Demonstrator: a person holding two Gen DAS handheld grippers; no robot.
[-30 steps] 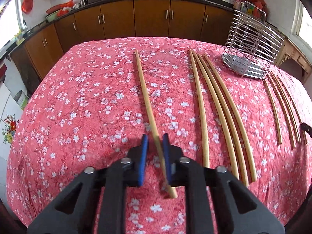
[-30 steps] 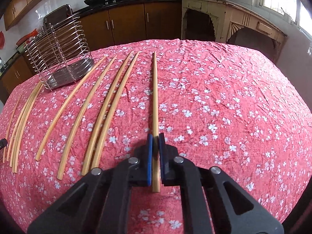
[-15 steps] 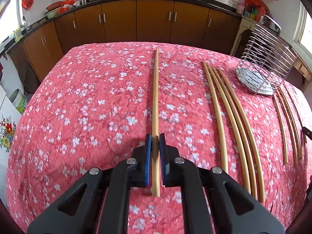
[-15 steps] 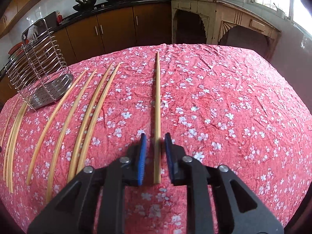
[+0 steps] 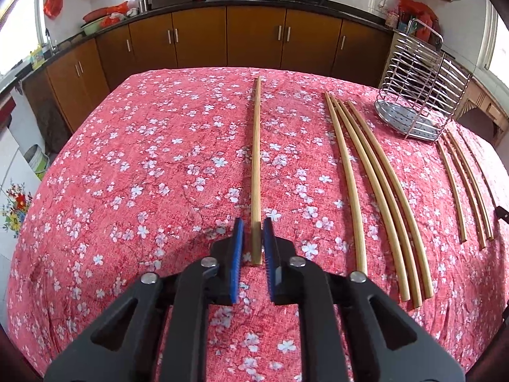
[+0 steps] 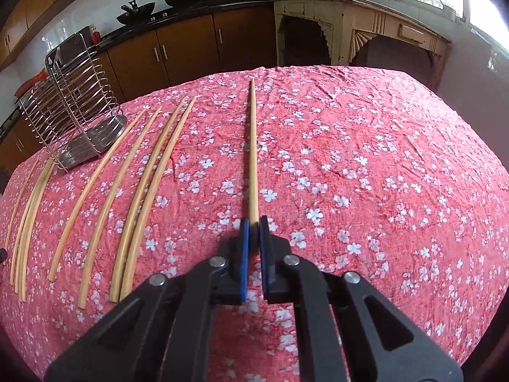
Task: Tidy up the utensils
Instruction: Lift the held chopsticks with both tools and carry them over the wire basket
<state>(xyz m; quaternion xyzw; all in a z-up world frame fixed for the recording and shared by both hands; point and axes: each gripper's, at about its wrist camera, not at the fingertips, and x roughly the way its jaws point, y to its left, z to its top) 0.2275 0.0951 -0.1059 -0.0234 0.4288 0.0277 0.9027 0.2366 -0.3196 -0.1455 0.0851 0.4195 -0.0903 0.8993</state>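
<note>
A long bamboo chopstick (image 5: 256, 165) lies on the red floral tablecloth (image 5: 127, 175), its near end between the blue pads of my left gripper (image 5: 253, 232); the jaws stand a little apart from it, so the gripper is open. In the right wrist view another chopstick (image 6: 253, 156) runs straight ahead and my right gripper (image 6: 253, 226) is shut on its near end. Several more chopsticks (image 5: 375, 191) lie in a row to the right in the left view; they also show in the right view (image 6: 133, 191). A wire utensil holder (image 5: 416, 95) stands at the table's far side; it also shows in the right view (image 6: 76, 111).
A second group of thin chopsticks (image 5: 467, 178) lies by the table's right edge in the left view. Brown kitchen cabinets (image 5: 222, 41) and a counter with woks run behind the table. A cream sideboard (image 6: 366, 35) stands behind on the right.
My left gripper closed on its chopstick, straightened it, then opened slightly. My right gripper opened half a second ago and has now closed again on its chopstick.
</note>
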